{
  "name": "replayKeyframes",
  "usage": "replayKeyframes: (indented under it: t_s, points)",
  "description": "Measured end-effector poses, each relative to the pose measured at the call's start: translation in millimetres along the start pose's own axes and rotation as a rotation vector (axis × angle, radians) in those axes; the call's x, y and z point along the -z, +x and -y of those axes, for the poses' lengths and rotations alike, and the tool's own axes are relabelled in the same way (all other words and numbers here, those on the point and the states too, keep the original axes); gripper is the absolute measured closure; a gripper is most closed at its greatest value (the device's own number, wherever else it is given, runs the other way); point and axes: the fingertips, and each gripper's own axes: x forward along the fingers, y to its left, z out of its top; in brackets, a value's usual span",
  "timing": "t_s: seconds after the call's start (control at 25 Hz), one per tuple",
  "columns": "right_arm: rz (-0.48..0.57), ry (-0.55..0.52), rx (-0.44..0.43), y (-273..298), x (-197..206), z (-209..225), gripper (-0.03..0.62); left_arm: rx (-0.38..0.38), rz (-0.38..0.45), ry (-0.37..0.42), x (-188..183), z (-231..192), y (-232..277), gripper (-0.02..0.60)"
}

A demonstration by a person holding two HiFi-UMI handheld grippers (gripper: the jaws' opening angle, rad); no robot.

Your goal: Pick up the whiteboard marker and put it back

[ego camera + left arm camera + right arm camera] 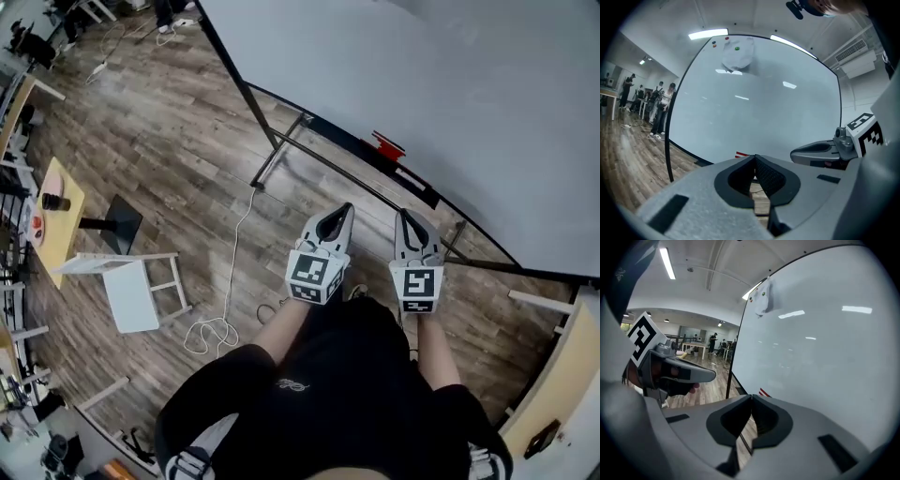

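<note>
L tool (339,217) and R tool (407,220) are held low, close to the body. Jaws of both are pressed together w/ nothing between. A red item (387,146), poss. the marker (not confirmed), is seen on the whiteboard ledge (424,192) straight ahead. It is laid along the ledge and judged slightly nearer the R tool.

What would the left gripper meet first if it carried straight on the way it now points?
Probably the whiteboard, low down beside the red object; nothing shows in between, though depth is unclear.
</note>
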Motion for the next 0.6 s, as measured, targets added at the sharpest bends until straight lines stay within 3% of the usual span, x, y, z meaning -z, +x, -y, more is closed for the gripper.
replayKeyframes:
  t_s: [0.28, 0.6]
  points:
    - [-0.222, -0.073, 0.102, 11, 32, 27, 0.591, 0.132, -0.067, 0.008, 22, 2, 34, 0.575]
    - [-0.443, -0.206, 0.11, 52, 79, 53, 0.591, 0.143, -0.15, -0.027, 58, -16, 47, 0.575]
